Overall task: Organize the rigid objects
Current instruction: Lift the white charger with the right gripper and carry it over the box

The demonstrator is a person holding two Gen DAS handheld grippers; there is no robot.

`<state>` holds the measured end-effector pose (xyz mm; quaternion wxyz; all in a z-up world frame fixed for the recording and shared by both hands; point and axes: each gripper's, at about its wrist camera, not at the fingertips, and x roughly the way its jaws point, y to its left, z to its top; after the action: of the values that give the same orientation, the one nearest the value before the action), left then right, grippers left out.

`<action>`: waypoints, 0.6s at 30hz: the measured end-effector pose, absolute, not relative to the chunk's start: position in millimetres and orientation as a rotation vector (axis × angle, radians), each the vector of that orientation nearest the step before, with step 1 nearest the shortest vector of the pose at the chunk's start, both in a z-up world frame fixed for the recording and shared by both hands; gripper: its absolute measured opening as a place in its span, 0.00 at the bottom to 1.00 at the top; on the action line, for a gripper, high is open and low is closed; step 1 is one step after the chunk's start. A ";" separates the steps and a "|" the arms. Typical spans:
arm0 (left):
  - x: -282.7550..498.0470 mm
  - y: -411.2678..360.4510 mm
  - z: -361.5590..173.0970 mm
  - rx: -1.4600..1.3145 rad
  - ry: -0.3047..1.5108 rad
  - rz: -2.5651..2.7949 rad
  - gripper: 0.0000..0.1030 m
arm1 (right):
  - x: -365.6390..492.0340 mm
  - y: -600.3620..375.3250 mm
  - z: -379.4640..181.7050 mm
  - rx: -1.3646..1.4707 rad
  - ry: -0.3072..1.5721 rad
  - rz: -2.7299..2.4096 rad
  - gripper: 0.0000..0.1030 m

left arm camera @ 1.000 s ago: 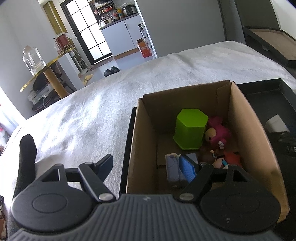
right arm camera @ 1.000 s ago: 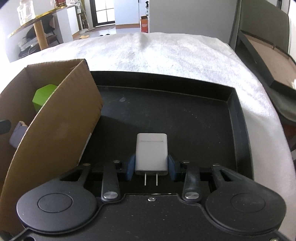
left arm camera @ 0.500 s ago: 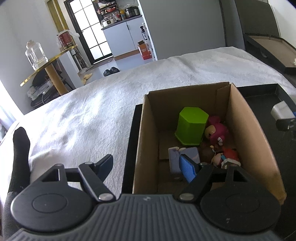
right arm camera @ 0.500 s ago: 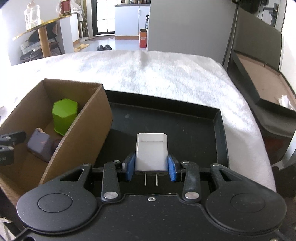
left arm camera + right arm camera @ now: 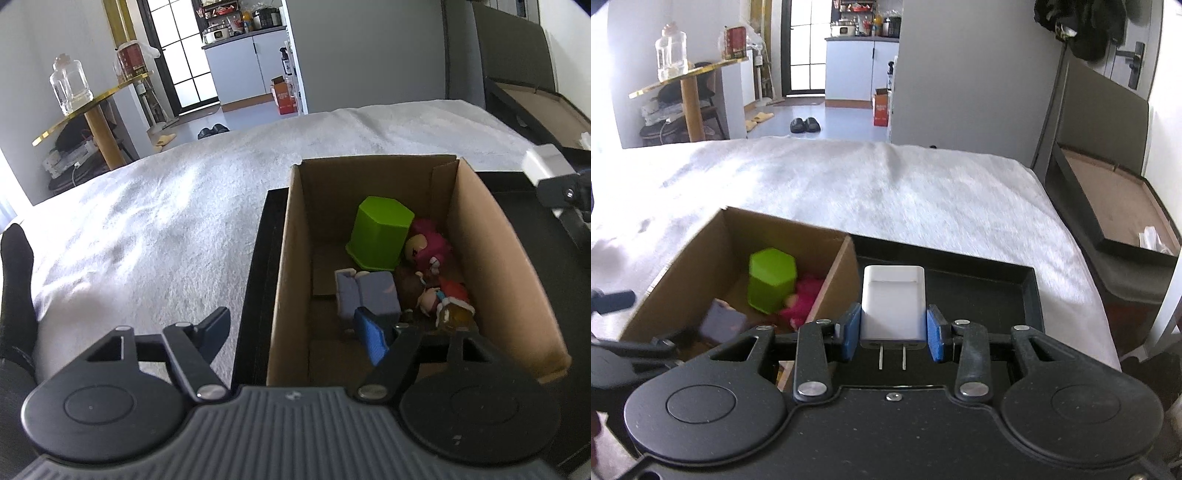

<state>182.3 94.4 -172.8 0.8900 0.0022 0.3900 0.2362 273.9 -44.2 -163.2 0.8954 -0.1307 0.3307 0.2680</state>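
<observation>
My right gripper [image 5: 893, 334] is shut on a white plug charger [image 5: 893, 301], prongs toward the camera, held above the black tray [image 5: 1004, 295] next to the cardboard box [image 5: 833, 273]. The charger also shows at the right edge of the left wrist view [image 5: 545, 171]. My left gripper [image 5: 291, 332] is open and empty, straddling the near left wall of the cardboard box [image 5: 491, 251]. The box holds a green hexagonal cup [image 5: 380, 232], a pink plush doll [image 5: 426, 245], a purple block [image 5: 369, 291] and small figurines [image 5: 447, 299].
The box and tray lie on a white fuzzy blanket [image 5: 155, 229]. A dark flat case [image 5: 1108, 206] stands open to the right. A gold side table with a glass jar [image 5: 72, 88] is at the far left. A black-socked foot [image 5: 14, 258] lies at the left edge.
My right gripper has lifted the charger off the tray and carried it up and left toward the box. The left gripper has risen a little and stays open.
</observation>
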 end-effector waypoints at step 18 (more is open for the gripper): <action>167.3 106.4 -174.1 -0.105 0.793 0.459 0.10 | 245.0 -4.8 -156.4 -0.267 0.715 0.647 0.35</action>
<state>167.3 106.4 -174.1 0.8956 -0.0509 0.3824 0.2216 245.0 -4.8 -156.4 0.8775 -0.1280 0.3428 0.3102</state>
